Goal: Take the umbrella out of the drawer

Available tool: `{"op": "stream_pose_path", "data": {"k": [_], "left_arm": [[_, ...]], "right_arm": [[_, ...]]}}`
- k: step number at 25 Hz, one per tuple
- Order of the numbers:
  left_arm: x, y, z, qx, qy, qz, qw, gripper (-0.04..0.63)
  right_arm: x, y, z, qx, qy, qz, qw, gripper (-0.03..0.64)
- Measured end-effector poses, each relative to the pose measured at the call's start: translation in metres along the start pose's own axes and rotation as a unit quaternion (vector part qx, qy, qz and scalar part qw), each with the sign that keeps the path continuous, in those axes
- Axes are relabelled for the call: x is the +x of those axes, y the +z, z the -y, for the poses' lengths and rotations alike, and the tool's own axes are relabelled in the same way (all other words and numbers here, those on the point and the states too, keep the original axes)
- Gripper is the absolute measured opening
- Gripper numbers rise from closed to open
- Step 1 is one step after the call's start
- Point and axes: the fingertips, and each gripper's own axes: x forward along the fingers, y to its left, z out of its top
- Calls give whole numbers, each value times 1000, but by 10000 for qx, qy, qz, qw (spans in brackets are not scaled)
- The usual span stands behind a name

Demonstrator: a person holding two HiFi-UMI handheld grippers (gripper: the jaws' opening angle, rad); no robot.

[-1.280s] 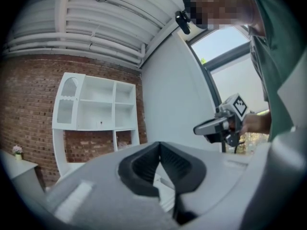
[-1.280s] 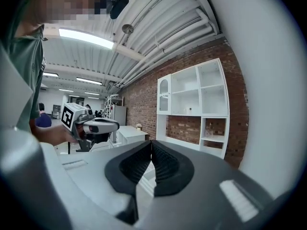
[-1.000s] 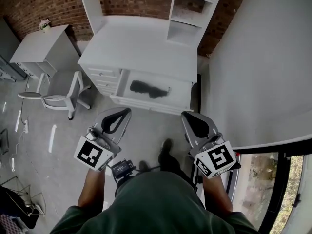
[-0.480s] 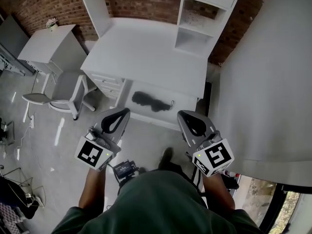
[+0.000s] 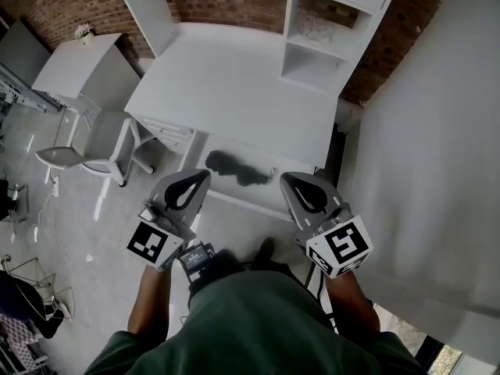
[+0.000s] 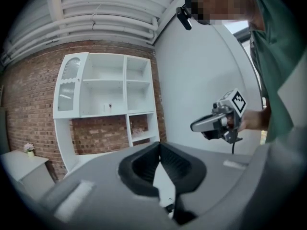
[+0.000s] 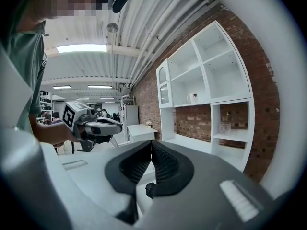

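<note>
The left claw point(image 5: 202, 176) and right claw point(image 5: 286, 180) are pressed together, empty, just below the black umbrella point(image 5: 233, 166) in the open drawer point(image 5: 242, 202) at mid-frame.

Held side by side, left claw point(image 5: 201, 176) closed and empty, right claw point(image 5: 287, 180) likewise, apparently tilted slightly downward

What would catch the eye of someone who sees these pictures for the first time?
The black umbrella stands out most, lying in the open drawer of the white desk against the brick wall. Near the drawer's front, the left gripper and the right gripper are held side by side, both shut and empty.
</note>
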Motion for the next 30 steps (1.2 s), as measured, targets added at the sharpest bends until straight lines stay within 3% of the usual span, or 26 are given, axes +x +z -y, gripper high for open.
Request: {"op": "stream_pose_path", "data": {"k": [8,16,22,30], "left_arm": [[35,-21,-34,-67,-130,-155,9998,3],[85,-57,-77,-182,-566,-446,9972,3],[122,-109,-110,41,-975,-683,9929,3],[152,-201,-136,-23,-1368,-1294,9821,3]], "right_arm": [[34,-24,27,146,-65,-230,9996,5],[72,-56,59,364,-304,-660,9967,21],[120,-99,76,466,-278,-995,9936,34],[175,-175,86,501,-50,-1532,9869,48]]}}
